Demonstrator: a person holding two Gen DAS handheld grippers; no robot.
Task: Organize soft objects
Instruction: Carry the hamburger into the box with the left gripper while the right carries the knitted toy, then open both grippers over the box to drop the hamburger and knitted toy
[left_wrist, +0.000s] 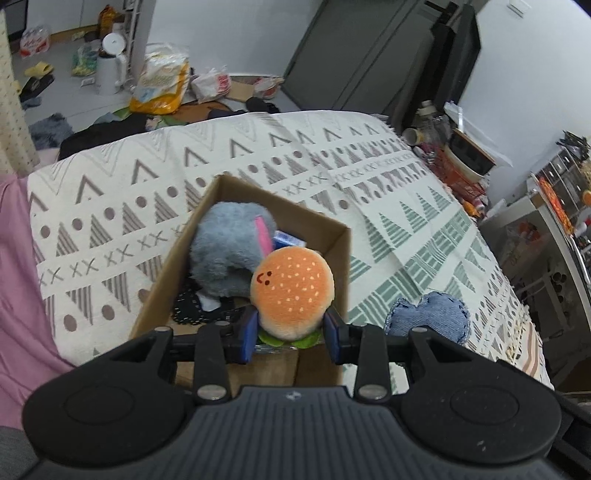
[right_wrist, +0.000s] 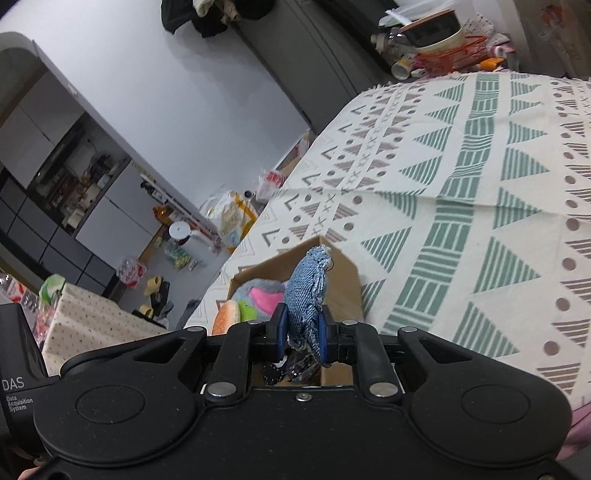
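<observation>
**Both grippers loaded at the box, two toys about to go in**

So at this point we were right at the drop-off step. Our left gripper (left_wrist: 290, 330) was pinching the burger plush (left_wrist: 291, 290) by its lower sides, blue pads squeezed into the bun, holding it over the near end of the cardboard box (left_wrist: 341, 258). We couldn't tell whether the burger was already resting on the stuff below or hanging just above it. Our right gripper (right_wrist: 301, 334) was clamped on the denim heart pillow (right_wrist: 306, 291), held edge-up, near the box's near-right corner. From the left wrist view the heart (left_wrist: 428, 317) looked like it sat just outside the right wall, over the patterned blanket (left_wrist: 406, 206), so it wasn't in yet.

What we figured came next: let the left jaws part so the burger settles beside the grey plush (left_wrist: 229, 251), then swing the heart over the wall before letting go. The box was getting crowded, so the heart probably needed a bare spot or it'd roll off the pile.

The count, as far as we could see:
- 1 cardboard box
- 1 burger plush
- 1 denim heart
- 1 grey fluffy plush with a pink ear, already inside
- 1 dark spotted fabric thing (left_wrist: 188, 308) at the bottom
- something small and blue (left_wrist: 288, 240) behind the grey plush, too hidden to name
</observation>
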